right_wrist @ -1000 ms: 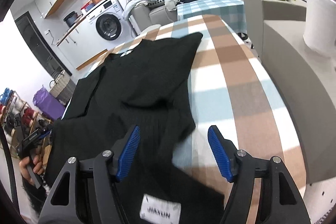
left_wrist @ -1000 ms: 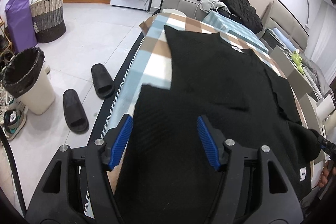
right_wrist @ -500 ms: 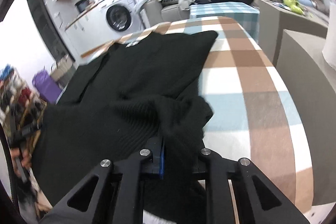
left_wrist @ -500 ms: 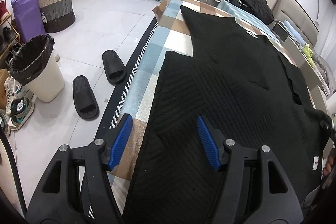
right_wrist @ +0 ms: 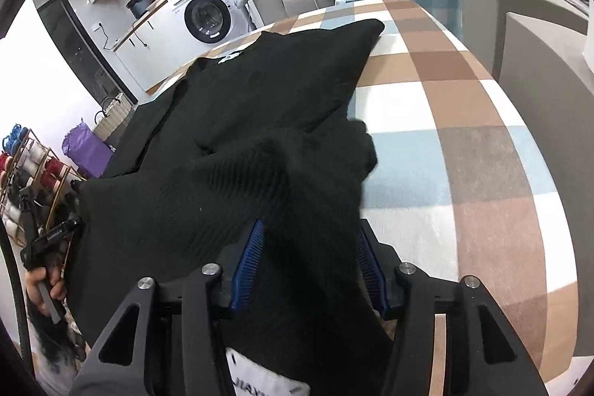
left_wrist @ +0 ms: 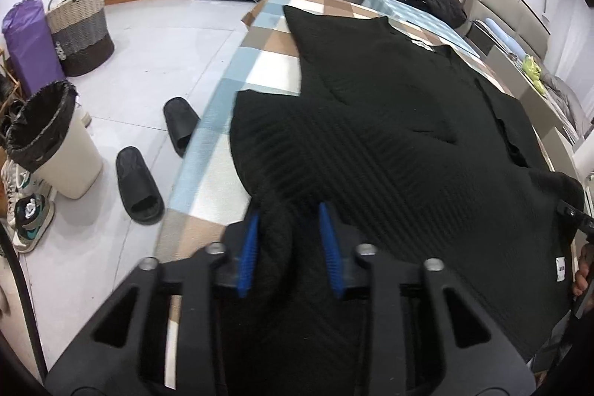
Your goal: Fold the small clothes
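A white label (right_wrist: pixel 267 383) under the right hand-held gripper (right_wrist: pixel 310 260) shows partly cut-off letters beginning "JIA". The black knit sweater (left_wrist: pixel 389 121) lies spread across the checked tabletop (left_wrist: pixel 256 62). Both the right and the left hand-held gripper (left_wrist: pixel 289 244) have blue fingers clamped on bunched folds of its near edge.

Garment (left_wrist: pixel 389 143) showing black w/ ribbed diagonal knit; table (right_wrist: pixel 464 143) cloth showing brown/blue/white checks; tool pads (left_wrist: pixel 248 253) showing blue.
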